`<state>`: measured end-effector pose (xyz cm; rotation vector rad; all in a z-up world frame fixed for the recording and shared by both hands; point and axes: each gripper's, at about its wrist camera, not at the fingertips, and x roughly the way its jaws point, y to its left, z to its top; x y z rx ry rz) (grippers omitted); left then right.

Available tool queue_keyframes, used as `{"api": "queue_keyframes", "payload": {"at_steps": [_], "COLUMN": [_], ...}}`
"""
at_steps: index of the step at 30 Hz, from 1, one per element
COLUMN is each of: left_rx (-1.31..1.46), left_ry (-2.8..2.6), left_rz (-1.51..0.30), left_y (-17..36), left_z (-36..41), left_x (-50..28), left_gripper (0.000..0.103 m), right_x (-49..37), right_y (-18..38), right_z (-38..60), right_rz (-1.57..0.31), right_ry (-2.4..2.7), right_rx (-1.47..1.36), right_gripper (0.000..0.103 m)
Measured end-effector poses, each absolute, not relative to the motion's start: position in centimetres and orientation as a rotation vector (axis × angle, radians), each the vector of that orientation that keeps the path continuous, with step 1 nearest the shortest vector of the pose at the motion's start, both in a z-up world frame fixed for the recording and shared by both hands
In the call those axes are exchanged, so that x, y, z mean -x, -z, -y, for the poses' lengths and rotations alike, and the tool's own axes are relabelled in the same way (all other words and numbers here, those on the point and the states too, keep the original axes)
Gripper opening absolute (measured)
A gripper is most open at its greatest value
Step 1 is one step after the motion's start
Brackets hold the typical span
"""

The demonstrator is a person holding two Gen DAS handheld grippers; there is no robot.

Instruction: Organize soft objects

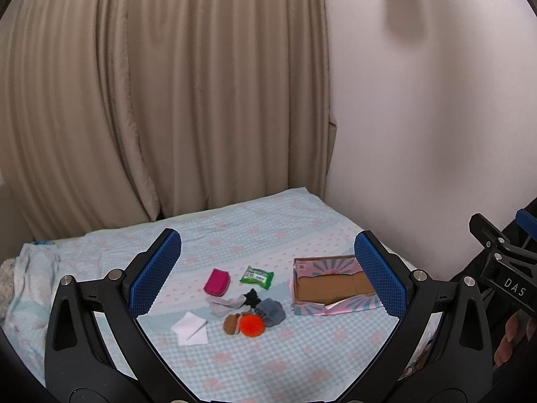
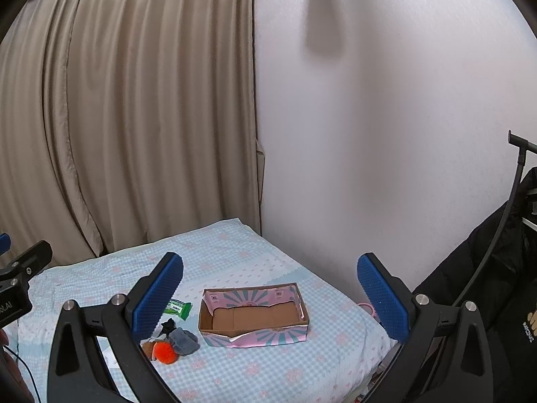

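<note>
Left wrist view
Left gripper (image 1: 267, 270): we hold it above the bed (image 1: 302, 352), fingers spread wide, nothing between them.
Soft things: we see a pink pouch (image 1: 217, 281), a green wipes pack (image 1: 256, 277), a grey sock (image 1: 225, 304), a black scrap (image 1: 251, 297), a blue-grey bundle (image 1: 271, 311), an orange pompom (image 1: 251, 325) touching a brown plush (image 1: 231, 323), and white paper (image 1: 190, 328), clustered left of the box (image 1: 330, 285).

Right wrist view
Right gripper (image 2: 270, 294): we hold it wide apart too, gripping nothing.
Box (image 2: 253, 315): open, lying on the bed (image 2: 302, 369), with the pompom (image 2: 165, 352), bundle (image 2: 184, 341) and wipes pack (image 2: 178, 309) just left of it.
</note>
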<state>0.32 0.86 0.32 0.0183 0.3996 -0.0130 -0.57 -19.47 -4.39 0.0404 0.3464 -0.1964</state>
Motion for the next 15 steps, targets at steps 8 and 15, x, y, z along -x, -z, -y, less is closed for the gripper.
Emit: {"api": "queue_keyframes", "payload": {"at_steps": [8, 15], "left_rx": [0.005, 0.026], "left_ry": [-0.105, -0.140], "left_rz": [-0.477, -0.588], "left_y": [2.6, 8.8], "left_z": [-3.9, -9.5], "left_x": [0.1, -1.2], "left_gripper": [0.103, 0.102], "right_x": [-1.9, -5.2], "right_y": [5.6, 10.7], "right_z": [18.5, 14.2], "right_rz": [-0.426, -0.520], "right_ry": [0.096, -0.004], "right_rx": [-0.014, -0.004], "right_gripper": [0.103, 0.103]}}
